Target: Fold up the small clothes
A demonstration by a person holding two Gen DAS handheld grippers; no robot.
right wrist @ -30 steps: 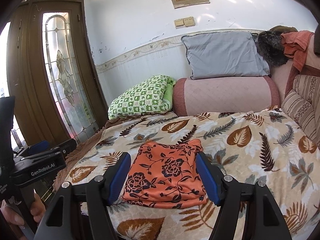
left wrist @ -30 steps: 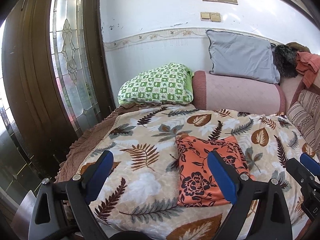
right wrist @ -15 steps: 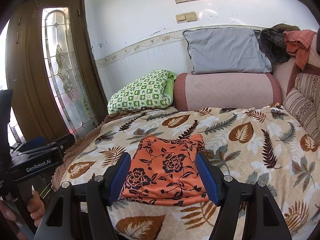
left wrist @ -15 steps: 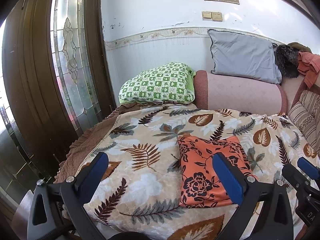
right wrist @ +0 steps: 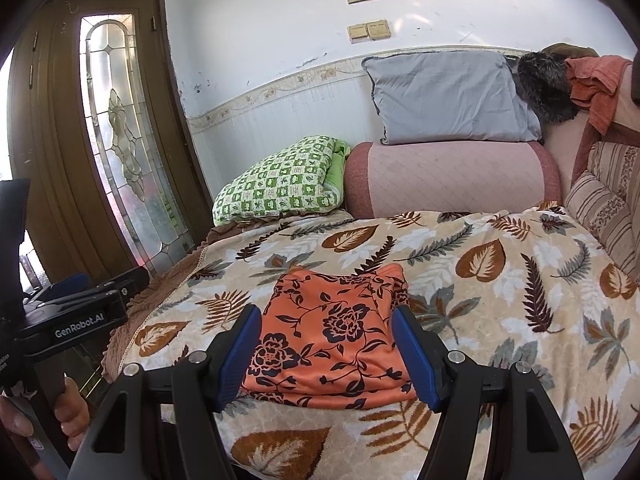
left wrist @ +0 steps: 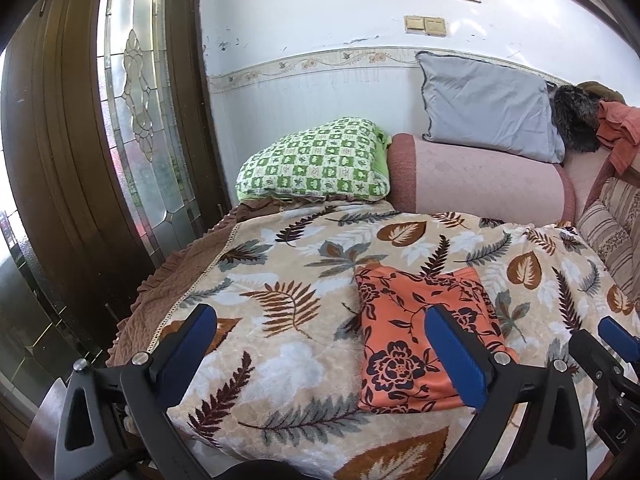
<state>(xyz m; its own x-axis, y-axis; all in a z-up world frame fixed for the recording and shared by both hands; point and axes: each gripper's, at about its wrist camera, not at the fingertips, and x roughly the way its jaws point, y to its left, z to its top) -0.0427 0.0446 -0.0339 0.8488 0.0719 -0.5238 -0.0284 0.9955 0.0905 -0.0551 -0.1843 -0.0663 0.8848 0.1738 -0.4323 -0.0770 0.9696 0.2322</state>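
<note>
Your two grippers hover at the near edge of a bed where an orange flowered garment (right wrist: 332,332) lies folded into a neat, flat rectangle on the leaf-print blanket (right wrist: 500,280). The left gripper (left wrist: 320,344) has its jaws spread as wide as they go, with only blanket between them; the right gripper (right wrist: 326,354) holds its jaws moderately apart, framing the garment's near edge without touching it. Judged from its squared sides and stacked layers along the near hem, the folding of this piece looks finished, or nearly so; no other small clothes wait on the blanket. The garment's long axis runs from you toward the green checked pillow (right wrist: 280,184) and pink bolster (right wrist: 448,176), short edge nearest you.
</note>
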